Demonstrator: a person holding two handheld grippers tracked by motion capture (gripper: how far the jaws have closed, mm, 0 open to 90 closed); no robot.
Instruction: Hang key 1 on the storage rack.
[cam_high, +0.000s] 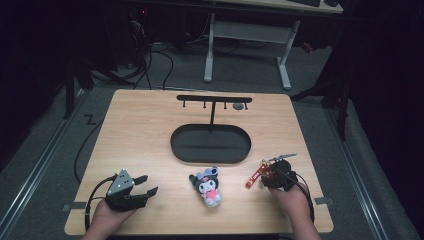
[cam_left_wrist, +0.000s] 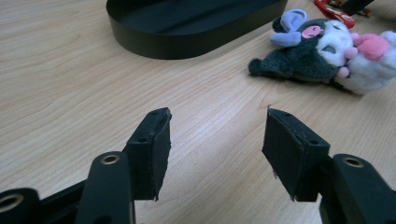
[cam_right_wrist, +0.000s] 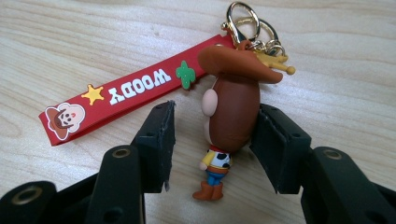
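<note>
Light wooden table (cam_high: 135, 130) in dark room

We see a light wooden table (cam_high: 140, 125). On it stand a black oval tray (cam_high: 210, 144) with a hook rack (cam_high: 214, 99), a plush toy (cam_high: 209, 186) and a red-strapped keychain figure (cam_right_wrist: 231, 116).

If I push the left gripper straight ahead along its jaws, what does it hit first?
Probably nothing soon: the left gripper has bare table between its open jaws. Farther along that line sits the black oval tray; the plush toy lies off to the side, though depth is hard to judge.
</note>
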